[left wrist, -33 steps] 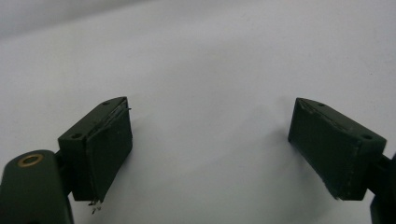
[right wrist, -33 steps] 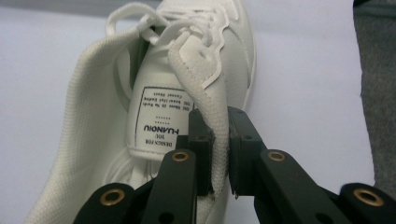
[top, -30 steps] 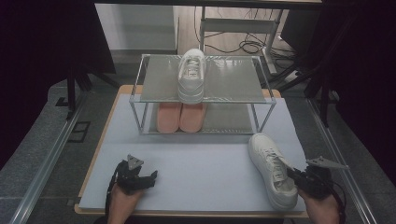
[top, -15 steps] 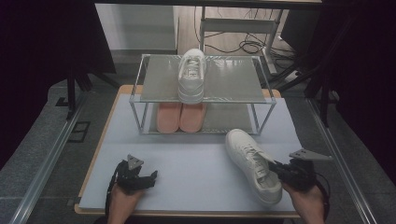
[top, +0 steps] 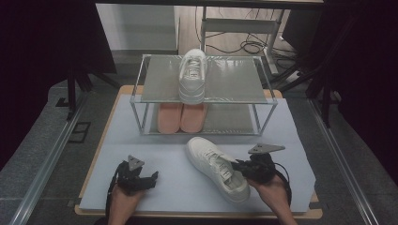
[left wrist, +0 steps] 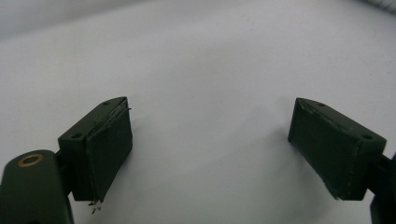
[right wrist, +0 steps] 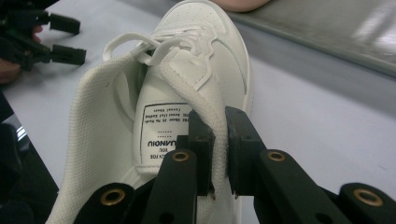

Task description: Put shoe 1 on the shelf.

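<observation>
High view first: we are holding a white sneaker (top: pixel 217 167) by its collar with our right gripper (top: pixel 244 169), the shoe lying on the pale mat (top: pixel 291 136) in front of the glass rack (top: pixel 263 101), toe angled toward the rack and heel toward us; our right hand (top: pixel 274 190) is coming in from the bottom edge, the grey three-cornered plate (top: pixel 265 148) sitting on top of the gripper; in the right gripper view we are seeing the two black jaws pressed together on the padded edge of the shoe's opening, one jaw inside the shoe beside the printed tongue label (right wrist: pixel 161 133) and the other outside, so the gripper is clamped on the sneaker; our left gripper (top: pixel 149 179) is resting low over the mat at the near left, well apart from the shoe, and in the left gripper view its jaws are standing wide apart with only bare mat between them; on the rack's upper shelf a second white sneaker (top: pixel 193 75) is sitting with its toe toward us, and beneath it, on the lower shelf, a pair of pink insoles (top: pixel 182 117) are lying side by side, touching each other.
</observation>
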{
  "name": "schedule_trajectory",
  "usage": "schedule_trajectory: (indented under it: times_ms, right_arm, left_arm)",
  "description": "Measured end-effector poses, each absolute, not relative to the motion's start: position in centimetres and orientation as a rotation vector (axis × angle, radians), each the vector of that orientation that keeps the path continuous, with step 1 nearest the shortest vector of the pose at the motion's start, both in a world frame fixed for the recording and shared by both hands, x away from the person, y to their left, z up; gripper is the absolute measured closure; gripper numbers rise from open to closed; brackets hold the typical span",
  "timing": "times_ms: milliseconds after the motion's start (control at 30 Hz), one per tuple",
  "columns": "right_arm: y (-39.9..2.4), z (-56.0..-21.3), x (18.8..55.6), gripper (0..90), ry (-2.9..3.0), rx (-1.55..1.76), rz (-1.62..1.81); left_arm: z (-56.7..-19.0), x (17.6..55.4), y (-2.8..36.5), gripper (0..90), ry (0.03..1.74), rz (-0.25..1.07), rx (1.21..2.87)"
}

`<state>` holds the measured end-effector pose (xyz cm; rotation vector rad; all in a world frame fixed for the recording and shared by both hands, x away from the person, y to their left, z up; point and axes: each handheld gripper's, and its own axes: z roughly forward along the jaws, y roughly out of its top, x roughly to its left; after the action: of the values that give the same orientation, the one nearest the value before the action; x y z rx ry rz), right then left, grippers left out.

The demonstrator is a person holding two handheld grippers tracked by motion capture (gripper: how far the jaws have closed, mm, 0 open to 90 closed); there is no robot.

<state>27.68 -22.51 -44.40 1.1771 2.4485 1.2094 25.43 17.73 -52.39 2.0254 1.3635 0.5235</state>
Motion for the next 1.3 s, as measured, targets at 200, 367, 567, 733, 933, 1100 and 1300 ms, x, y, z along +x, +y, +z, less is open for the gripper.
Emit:
schedule_trajectory:
  times_ms: [200,367,567,733,933,1100,1300]
  right_arm:
    - [-22.4,-45.2,28.7,81.7,2.494,1.162,1.211]
    - [-22.3,-45.0,28.9,78.9,2.554,1.114,1.127]
    - [-21.8,-44.4,29.3,67.6,2.612,1.097,1.044]
    - [-21.8,-43.4,29.6,56.1,2.635,1.11,0.989]
    - [-22.2,-42.4,29.9,51.9,2.71,1.14,0.839]
    - [-21.5,-42.0,30.2,51.5,2.793,1.145,0.667]
    - [-20.3,-42.3,31.0,51.2,2.856,1.156,0.482]
  left_arm:
    - [-52.4,25.4,17.7,13.5,1.364,0.523,2.025]
    - [-52.4,25.4,17.7,13.5,1.366,0.524,2.02]
    - [-52.4,25.4,17.7,13.5,1.365,0.524,2.02]
    - [-52.4,25.4,17.7,13.5,1.362,0.526,2.022]
    - [-52.4,25.4,17.7,13.5,1.361,0.525,2.027]
    - [-52.4,25.4,17.8,13.5,1.36,0.525,2.027]
    - [-52.4,25.4,17.7,13.5,1.363,0.524,2.025]
